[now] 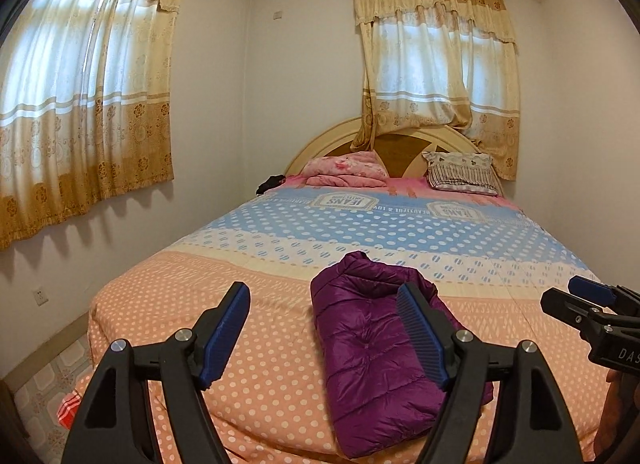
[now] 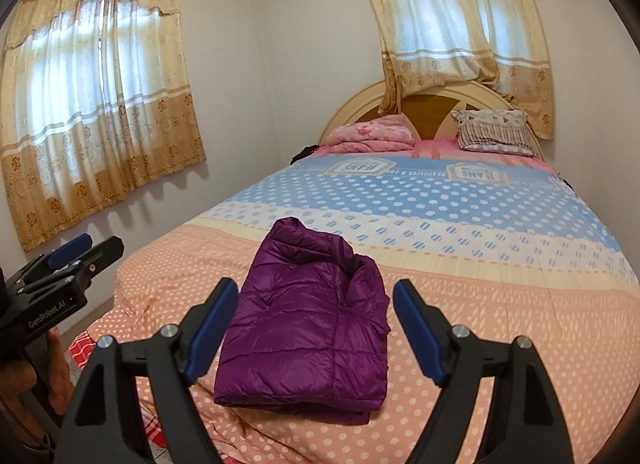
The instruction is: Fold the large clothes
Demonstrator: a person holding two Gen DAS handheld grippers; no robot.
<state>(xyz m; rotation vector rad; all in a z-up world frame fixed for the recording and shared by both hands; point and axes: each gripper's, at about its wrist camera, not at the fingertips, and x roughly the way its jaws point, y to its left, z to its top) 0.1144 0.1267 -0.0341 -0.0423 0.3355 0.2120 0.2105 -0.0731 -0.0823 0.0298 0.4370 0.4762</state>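
- The purple quilted jacket (image 2: 304, 328) was found folded into a compact, roughly rectangular bundle, lying flat on the bedspread (image 2: 500, 304) near the foot of the bed.
- The bundle was judged to be a finished or near-finished fold: layers were stacked, the near edge was squared, and only the far right corner was left puffed and loose.
- Nothing was held between the pads of either tool. The left gripper (image 1: 324, 338) was seen with jaws wide apart, above the bedspread just left of the jacket, its right finger overlapping the jacket only in line of sight.
- The right gripper (image 2: 316, 330) was likewise spread wide and empty, with the jacket framed between its fingers but not touched.
- Both tools were judged to be held clear of the jacket so that the fold would not be dragged open.
- Beyond the jacket, toward the headboard (image 1: 320, 144), the bedspread was noted as bare up to the pink folded bedding (image 1: 344, 172) and the patterned pillow (image 1: 462, 172).
- To the jacket's right, broad open bedspread was recorded; to its left, a narrower strip before the bed's edge and the wall.
- The jacket's near edge was noted close to the foot edge of the bed, where slipping off was judged possible.
- A red cloth (image 2: 84, 348) was seen on the floor below that edge.
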